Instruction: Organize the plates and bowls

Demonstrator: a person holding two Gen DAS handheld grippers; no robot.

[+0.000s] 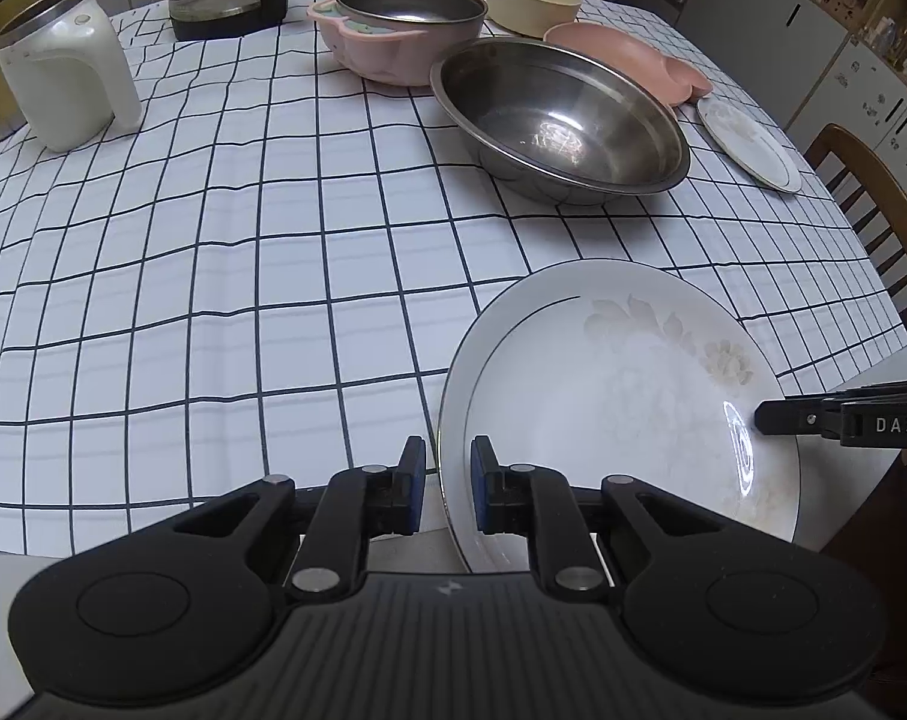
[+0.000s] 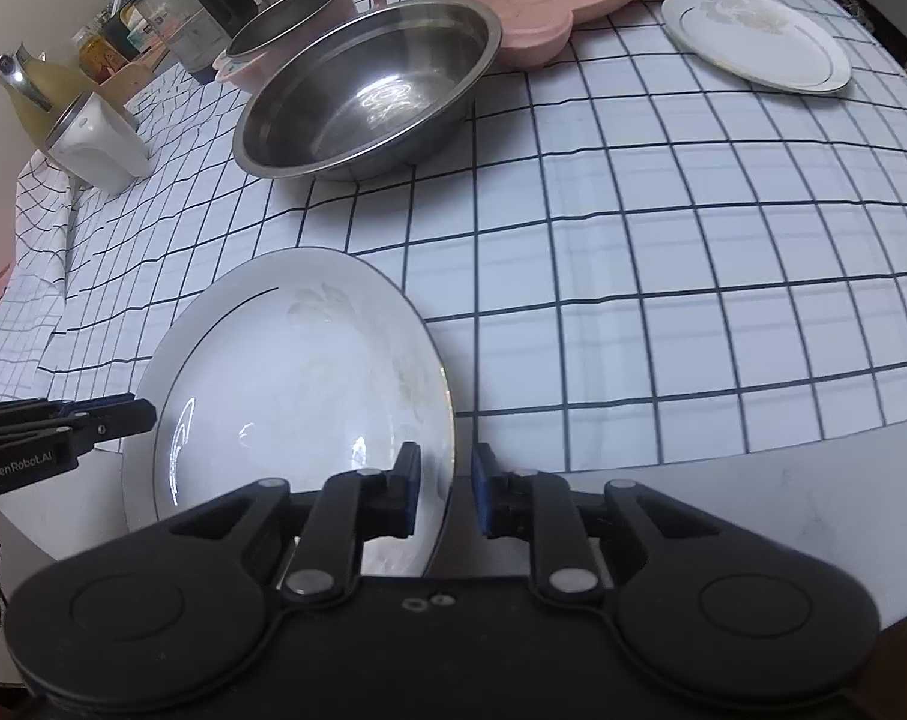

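Looking along your left hand-held gripper point(image 1: 447, 480) in the left wrist view, you see its jaws nearly closed on the left rim of the white floral plate point(image 1: 621, 414), which sits lower right of the frame at the near edge of the checked surface point(image 1: 243, 276). Your right hand-held gripper point(image 1: 765, 417) reaches in from the right edge at the plate's far rim. Upper middle stands the large steel bowl point(image 1: 561, 120), behind it a pink pot point(image 1: 405, 24), a cream bowl point(image 1: 534, 0), a pink tray point(image 1: 627, 54) and a small plate point(image 1: 747, 144). In the right wrist view the same plate point(image 2: 285, 384) fills the lower left; your right hand-held gripper point(image 2: 447, 495) straddles its right rim, jaws slightly apart, and a gap shows beside the right pad point(image 2: 483, 498), so no firm grip there. The steel bowl point(image 2: 369, 96) lies upper middle.
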